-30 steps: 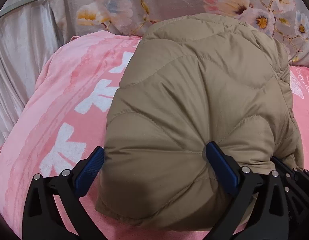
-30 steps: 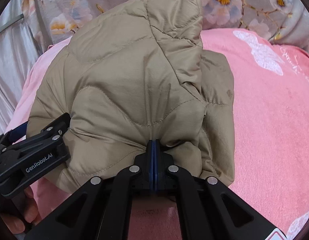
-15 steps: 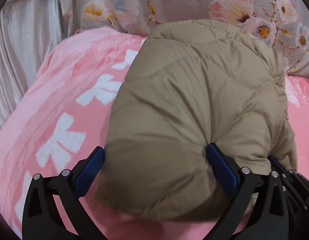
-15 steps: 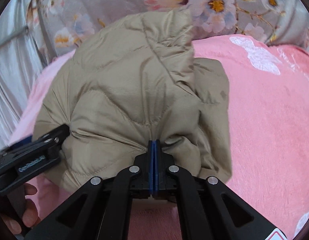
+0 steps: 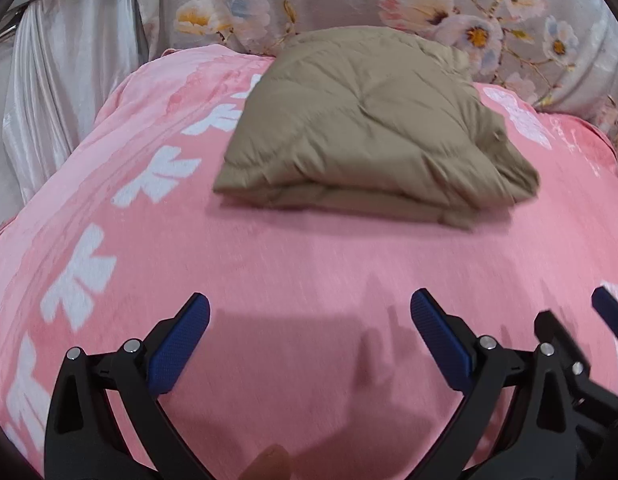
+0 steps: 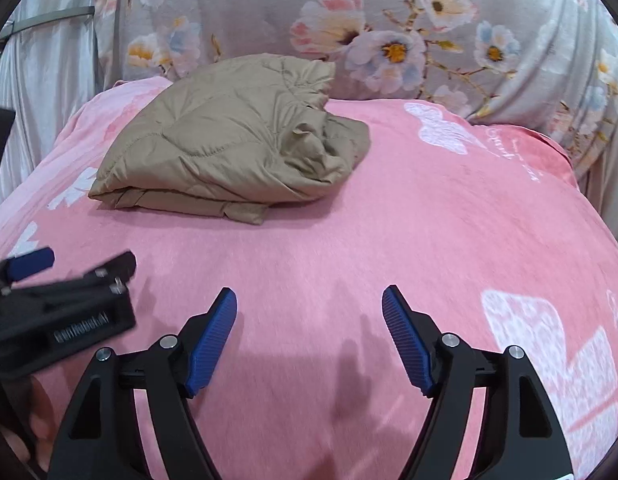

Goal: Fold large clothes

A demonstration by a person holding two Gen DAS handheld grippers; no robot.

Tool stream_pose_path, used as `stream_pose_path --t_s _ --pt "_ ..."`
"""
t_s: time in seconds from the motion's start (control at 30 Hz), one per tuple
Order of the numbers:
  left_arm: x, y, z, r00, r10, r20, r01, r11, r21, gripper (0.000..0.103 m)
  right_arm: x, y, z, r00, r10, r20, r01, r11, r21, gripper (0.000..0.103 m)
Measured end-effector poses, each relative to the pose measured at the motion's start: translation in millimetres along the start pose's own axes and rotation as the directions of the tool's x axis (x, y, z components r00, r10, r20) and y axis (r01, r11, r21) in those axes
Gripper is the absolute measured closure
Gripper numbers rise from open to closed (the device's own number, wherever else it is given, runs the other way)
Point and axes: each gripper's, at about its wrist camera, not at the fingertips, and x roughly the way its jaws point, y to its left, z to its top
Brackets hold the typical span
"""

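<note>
The tan puffy jacket [image 6: 229,144] lies folded in a bundle on my pink blanket [image 6: 389,240], near the flowery pillows [image 6: 389,40]. My right gripper [image 6: 309,320] just opened and holds nothing. My left gripper [image 5: 309,320] is spread wide too. I think the folding is done.

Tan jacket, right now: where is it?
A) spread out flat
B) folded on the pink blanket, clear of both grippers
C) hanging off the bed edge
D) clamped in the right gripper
B: the tan jacket lies folded on the pink blanket; the right gripper and left gripper stand open, empty.
</note>
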Motion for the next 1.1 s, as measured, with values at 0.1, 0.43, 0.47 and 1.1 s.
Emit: stream_pose_path --t_s 0.1,0.43,0.47,1.1 --pt "-7 -8 -15 1.000 0.007 -0.009 -0.007 1.000 0.007 0.005 -10 -6 -13 1.000 -0.010 -0.018 0.011 1.000 0.028 0.028" --pt "-15 -12 -28 1.000 0.013 0.017 -0.013 1.000 -0.008 0.005 -3 -14 -29 0.994 0.008 -0.111 0.003 0.995 0.099 0.028" --pt "-14 -10 -29 1.000 0.012 0.014 -0.012 1.000 -0.016 0.005 -1 -13 -29 0.993 0.005 -0.119 0.006 0.996 0.094 0.028" --pt "-15 -11 -30 0.999 0.026 0.023 -0.025 1.000 -0.005 0.005 -4 -5 -32 0.992 -0.044 -0.117 0.051 0.997 0.060 0.028"
